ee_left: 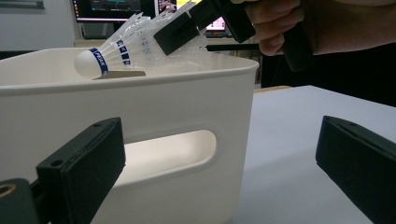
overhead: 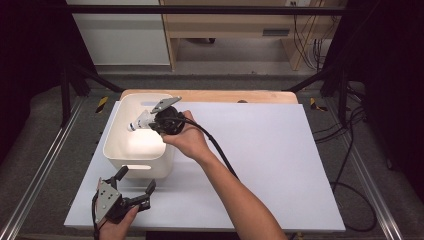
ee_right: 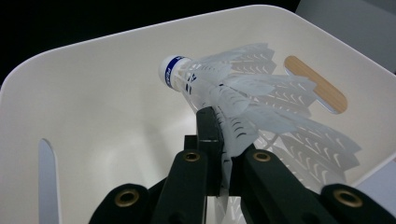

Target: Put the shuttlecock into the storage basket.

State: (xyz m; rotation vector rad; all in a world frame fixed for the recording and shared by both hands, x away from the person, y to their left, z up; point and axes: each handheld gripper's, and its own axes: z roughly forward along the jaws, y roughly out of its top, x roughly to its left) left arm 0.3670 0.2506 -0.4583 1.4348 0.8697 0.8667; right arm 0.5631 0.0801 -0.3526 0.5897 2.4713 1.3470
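Observation:
A white shuttlecock (overhead: 139, 121) with a blue band near its cork hangs over the white bin (overhead: 116, 159) at the table's left. My right gripper (overhead: 156, 121) is shut on its feather skirt, cork pointing left over the bin's inside. From the right gripper view the shuttlecock (ee_right: 233, 100) juts out from between the closed jaws, above the bin's bare floor (ee_right: 102, 121). My left gripper (overhead: 135, 181) rests open near the table's front left edge, just in front of the bin. Its view looks at the bin's handle slot (ee_left: 173, 151), with the shuttlecock (ee_left: 116, 51) above the rim.
A white sheet (overhead: 270, 150) covers the table, with a wooden edge (overhead: 225, 95) at the far side. Metal rails and black cables (overhead: 350, 165) run along the floor on the right. A wooden shelf stands beyond the table.

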